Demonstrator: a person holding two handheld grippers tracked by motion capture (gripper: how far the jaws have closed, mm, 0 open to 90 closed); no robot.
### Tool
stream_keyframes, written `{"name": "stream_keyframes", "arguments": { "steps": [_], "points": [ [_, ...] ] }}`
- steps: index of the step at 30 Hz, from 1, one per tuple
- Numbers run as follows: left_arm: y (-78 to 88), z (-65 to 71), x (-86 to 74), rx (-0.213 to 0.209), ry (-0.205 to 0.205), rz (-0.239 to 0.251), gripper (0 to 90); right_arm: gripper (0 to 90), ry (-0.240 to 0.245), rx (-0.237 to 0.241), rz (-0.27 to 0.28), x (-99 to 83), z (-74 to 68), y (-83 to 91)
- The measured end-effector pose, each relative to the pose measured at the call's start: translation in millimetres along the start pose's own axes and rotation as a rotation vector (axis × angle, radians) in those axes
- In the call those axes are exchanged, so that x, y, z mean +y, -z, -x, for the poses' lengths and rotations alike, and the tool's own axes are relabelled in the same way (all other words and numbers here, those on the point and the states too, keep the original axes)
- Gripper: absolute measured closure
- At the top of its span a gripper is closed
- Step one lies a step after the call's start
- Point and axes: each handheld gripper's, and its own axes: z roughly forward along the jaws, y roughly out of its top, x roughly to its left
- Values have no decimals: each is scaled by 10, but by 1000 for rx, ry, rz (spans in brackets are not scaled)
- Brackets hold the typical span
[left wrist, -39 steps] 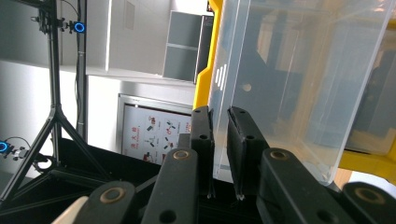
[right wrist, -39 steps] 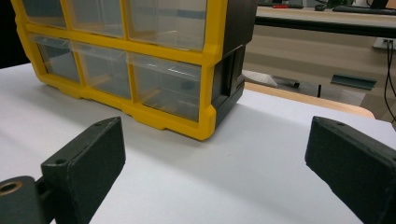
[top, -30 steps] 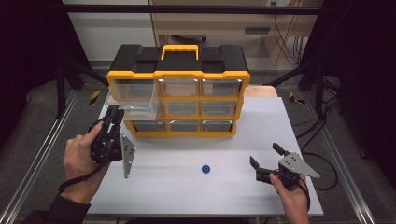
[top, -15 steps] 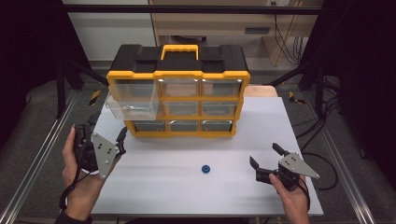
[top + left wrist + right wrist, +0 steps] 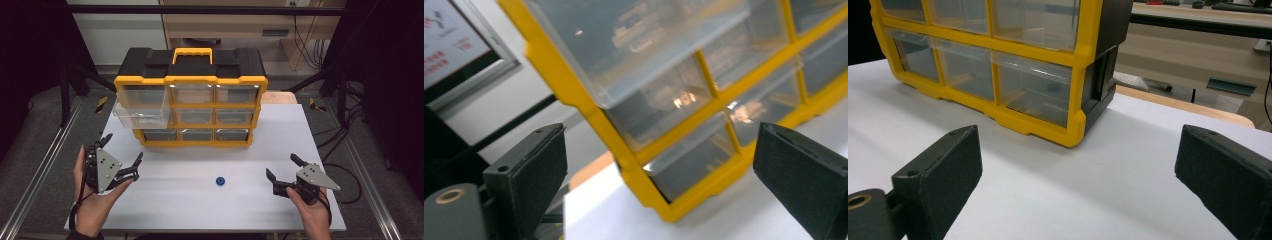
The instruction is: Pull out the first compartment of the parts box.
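On the white table (image 5: 200, 210), the left gripper (image 5: 122, 150) is opening empty beside the pulled-out drawer (image 5: 142, 114); the blue part (image 5: 219, 180) is awaiting pickup; the right gripper (image 5: 282, 172) is idling, spread wide.

A small blue disc (image 5: 219, 180) lies alone on the white table (image 5: 200, 210), well clear of everything else. Beyond the table's far right corner a tan wooden board (image 5: 278, 97) shows, with dark floor around

— Any labels I can read from here?
— Only a white sign (image 5: 446, 37) at the top left of my left gripper view; its red characters are too blurred to make out.
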Motion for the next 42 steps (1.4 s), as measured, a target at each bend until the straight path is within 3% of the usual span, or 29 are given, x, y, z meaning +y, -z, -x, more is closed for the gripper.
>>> {"name": "stream_keyframes", "arguments": {
  "steps": [2,5,10,11,16,20,29,34,42],
  "points": [
    [-51,64,-84,-38,11,-2,57,50,1,3,-4,4,-3,3],
    [-75,96,-143,-60,16,-1,46,51,3,1,-5,4,-1,-5],
    [-130,140,-304,-131,98,0,35,60,6,3,-19,9,-17,-14],
    [-130,140,-304,-131,98,0,35,60,6,3,-19,9,-17,-14],
    [-180,115,-420,-179,204,13,27,69,11,2,-31,18,-44,-30],
    [-191,80,-509,-181,240,18,25,74,9,9,-51,31,-90,-54],
    [-193,40,-620,-193,279,34,24,74,21,17,-82,46,-140,-85],
    [-164,37,-622,-184,308,81,24,76,8,43,-135,77,-190,-104],
    [-140,50,-624,-196,312,99,20,75,21,79,-198,109,-279,-156]
  ]
}}
